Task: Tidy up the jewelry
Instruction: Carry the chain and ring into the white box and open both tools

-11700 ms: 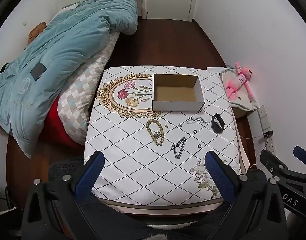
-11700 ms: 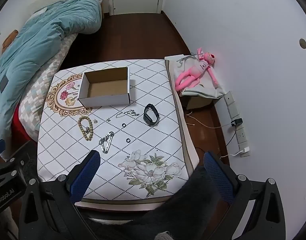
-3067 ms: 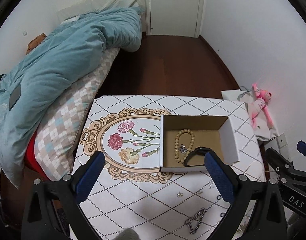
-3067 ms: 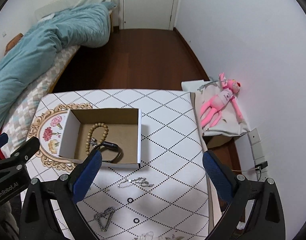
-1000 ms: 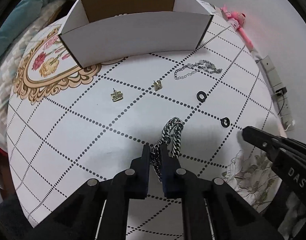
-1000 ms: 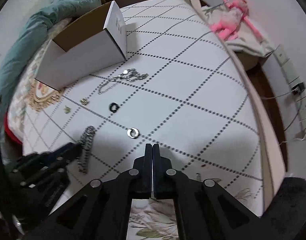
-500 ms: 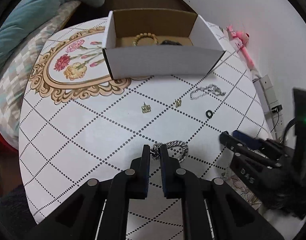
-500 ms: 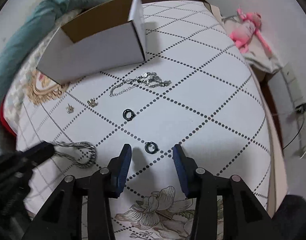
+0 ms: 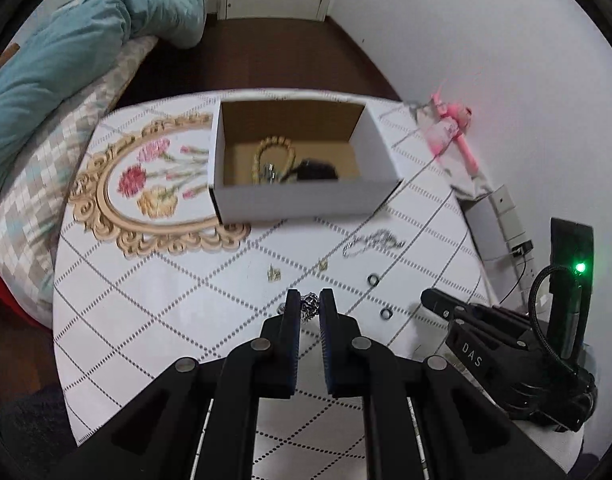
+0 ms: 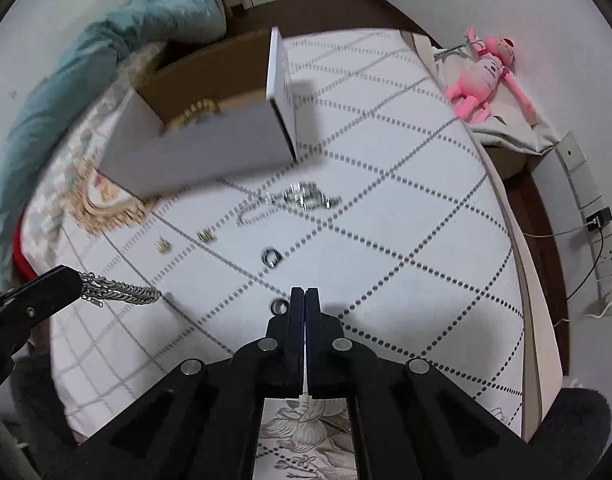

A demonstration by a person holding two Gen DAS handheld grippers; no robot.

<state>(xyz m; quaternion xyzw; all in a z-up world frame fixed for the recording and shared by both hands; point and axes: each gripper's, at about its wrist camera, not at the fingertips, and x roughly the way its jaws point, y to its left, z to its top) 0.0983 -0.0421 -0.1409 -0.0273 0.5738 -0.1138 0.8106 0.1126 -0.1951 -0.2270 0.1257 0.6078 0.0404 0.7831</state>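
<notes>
Beside the box (image 9: 306,200), rings (image 9: 372,279) and earrings (image 9: 273,274) lie scattered.

A heavy silver curb-link chain bracelet (image 10: 120,290) hangs bunched from the closed tips of the left gripper (image 9: 309,307), lifted off the white diamond-patterned tablecloth. An open white cardboard box with a brown inside (image 9: 306,200) stands upright further back, holding a loop of tan wooden beads (image 9: 274,152) and a black band (image 9: 315,170) side by side. In front of it lie a thin silver chain with small charms (image 10: 294,199), two small gold earrings (image 10: 162,245) (image 10: 205,236) just apart, and two dark little rings (image 10: 271,258) (image 10: 278,306), the nearer one just beside the shut tips of the right gripper (image 10: 305,294)
</notes>
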